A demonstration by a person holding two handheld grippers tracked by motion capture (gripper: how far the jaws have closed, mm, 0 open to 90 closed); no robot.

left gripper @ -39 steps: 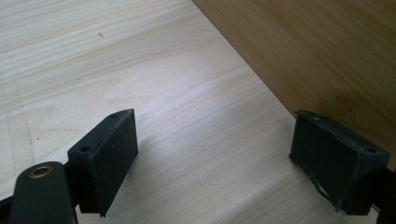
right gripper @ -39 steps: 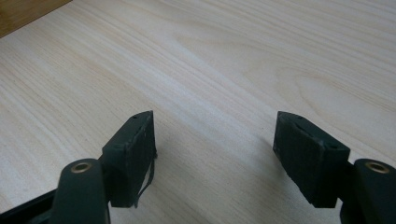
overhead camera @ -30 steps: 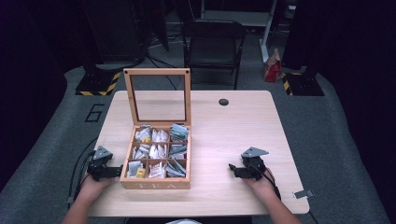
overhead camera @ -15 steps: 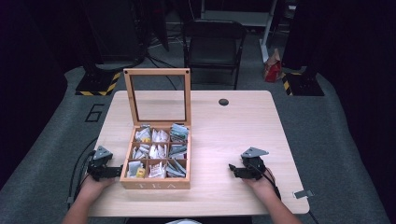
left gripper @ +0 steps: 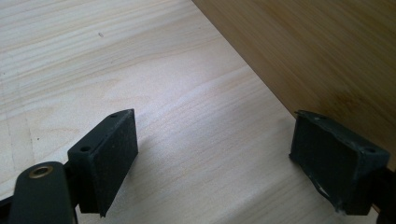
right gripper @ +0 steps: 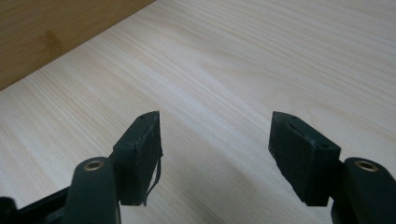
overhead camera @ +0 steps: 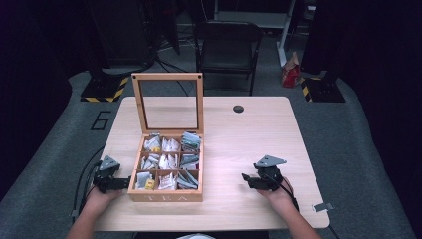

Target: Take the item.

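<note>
**Grippers parked beside open tea box**

Grippers, near edge of table (overhead camera: 239,144): left gripper (overhead camera: 121,182) in person's left hand (overhead camera: 99,199), resting on tabletop w/ jaws just beside the box's left wall; jaws wide apart, nothing btwn them. In left gripper view, left gripper (left gripper: 215,163) shows bare wood btwn pads, box wall at upper right, close to the right jaw. Right gripper (overhead camera: 247,179) in right hand (overhead camera: 276,191), well apart from box, jaws pointing toward it; in right gripper view, right gripper (right gripper: 215,154) also spread wide, empty, box wall at upper left corner.

Mid-table: wooden tea box (overhead camera: 166,196), front marked "TEA", compartments in rows of 3, filled w/ tea sachets (overhead camera: 169,162), mostly white/grey, a couple yellow. Lid (overhead camera: 167,75) upright, clear pane.

Far: round grommet (overhead camera: 238,108) in tabletop. Beyond table: folding chair (overhead camera: 226,47).
</note>
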